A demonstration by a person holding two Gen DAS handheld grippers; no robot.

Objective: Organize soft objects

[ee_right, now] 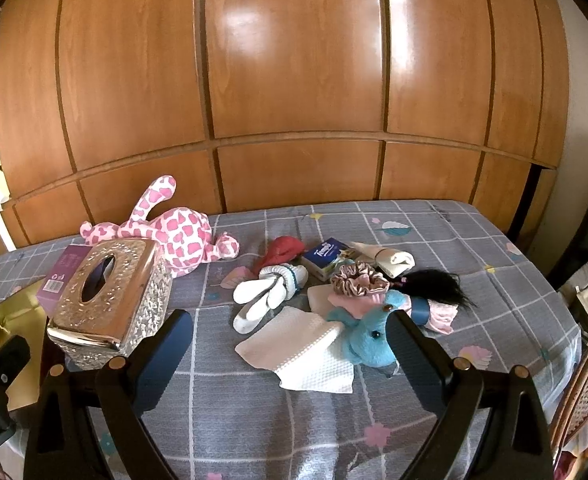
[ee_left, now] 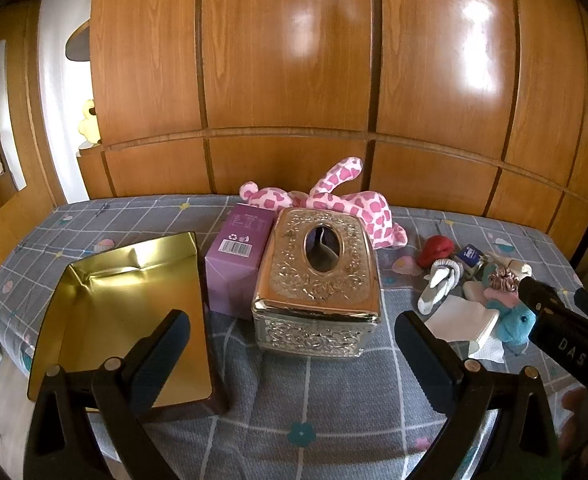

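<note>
Your right hand-held gripper [ee_right: 290, 344] hangs wide and empty above the white cloth [ee_right: 294, 350]. Pinch a raised fold, not the bedsheet. The left hand-held gripper [ee_left: 294, 344] is wide too.

Two plush toys: pink giraffe [ee_right: 174, 236], blue one [ee_right: 368, 338]. One silver tissue box [ee_left: 318, 276], one purple carton [ee_left: 236, 264], one scrunchie [ee_right: 358, 282].
</note>
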